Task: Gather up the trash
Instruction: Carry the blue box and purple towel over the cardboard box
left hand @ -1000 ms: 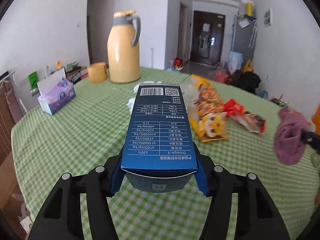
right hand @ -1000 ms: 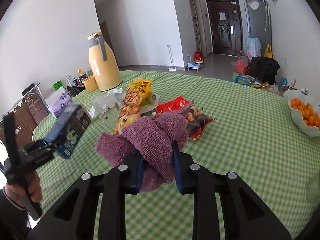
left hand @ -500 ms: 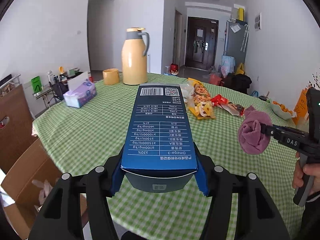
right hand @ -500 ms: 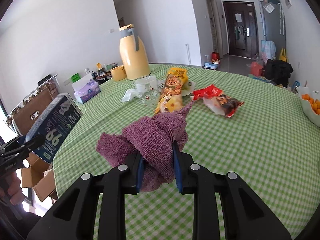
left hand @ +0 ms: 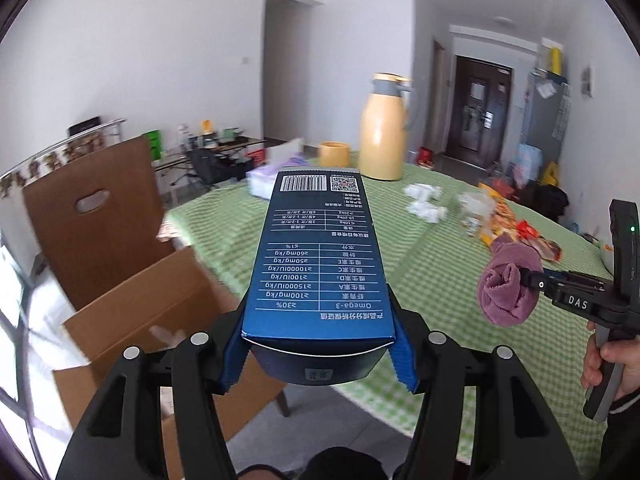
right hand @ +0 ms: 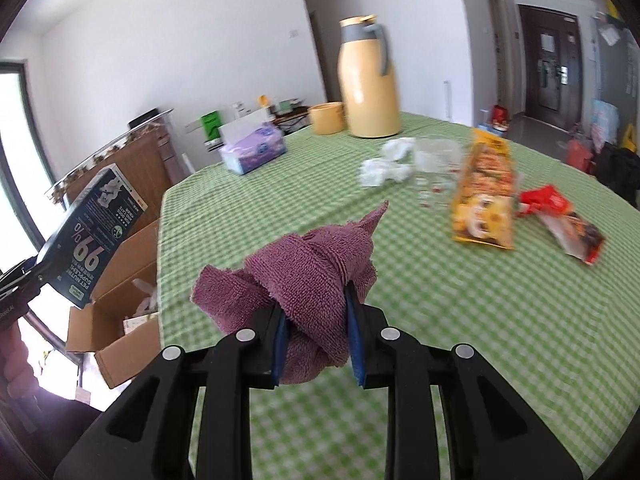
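Both tools have swung left off the surface (right hand: 500,320): my left tool (left hand: 318,354) clamps the blue box (left hand: 318,256) near the carton (left hand: 132,304) for dropping, my right tool (right hand: 316,344) grips the cloth (right hand: 304,280).

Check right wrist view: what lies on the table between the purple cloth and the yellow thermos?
Mostly bare green checked tablecloth; nearer the yellow thermos lie crumpled white tissues. The purple cloth is held above the near edge.

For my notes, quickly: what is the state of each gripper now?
Left gripper: closed on the blue box.
Right gripper: closed on the purple cloth.
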Motion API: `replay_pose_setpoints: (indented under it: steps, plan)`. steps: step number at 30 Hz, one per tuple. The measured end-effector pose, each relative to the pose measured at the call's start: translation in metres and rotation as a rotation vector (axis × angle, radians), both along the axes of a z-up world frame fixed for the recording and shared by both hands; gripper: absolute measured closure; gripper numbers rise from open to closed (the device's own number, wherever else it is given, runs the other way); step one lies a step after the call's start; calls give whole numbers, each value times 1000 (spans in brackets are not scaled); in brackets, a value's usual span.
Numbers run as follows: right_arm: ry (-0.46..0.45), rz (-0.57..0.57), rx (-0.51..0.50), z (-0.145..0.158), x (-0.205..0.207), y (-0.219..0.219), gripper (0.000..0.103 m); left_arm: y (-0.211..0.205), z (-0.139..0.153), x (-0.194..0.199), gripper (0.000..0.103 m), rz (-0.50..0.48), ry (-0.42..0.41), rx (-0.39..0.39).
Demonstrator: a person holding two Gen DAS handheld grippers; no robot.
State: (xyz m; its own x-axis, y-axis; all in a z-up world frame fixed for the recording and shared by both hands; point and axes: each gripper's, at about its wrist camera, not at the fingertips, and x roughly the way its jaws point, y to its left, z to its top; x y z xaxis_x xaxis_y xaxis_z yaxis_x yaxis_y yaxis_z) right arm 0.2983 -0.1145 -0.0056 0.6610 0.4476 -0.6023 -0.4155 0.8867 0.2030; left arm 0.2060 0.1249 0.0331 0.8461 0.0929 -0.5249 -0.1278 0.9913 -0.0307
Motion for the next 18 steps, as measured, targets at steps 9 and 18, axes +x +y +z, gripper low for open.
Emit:
replay_pose_setpoints:
  steps: [9, 18]
  plan:
    - [38, 358, -32, -11, 25, 180, 78, 151, -12, -66, 47, 393, 33, -40]
    - [52, 574, -202, -45, 35, 345, 76, 216, -46, -76, 47, 484, 112, -94]
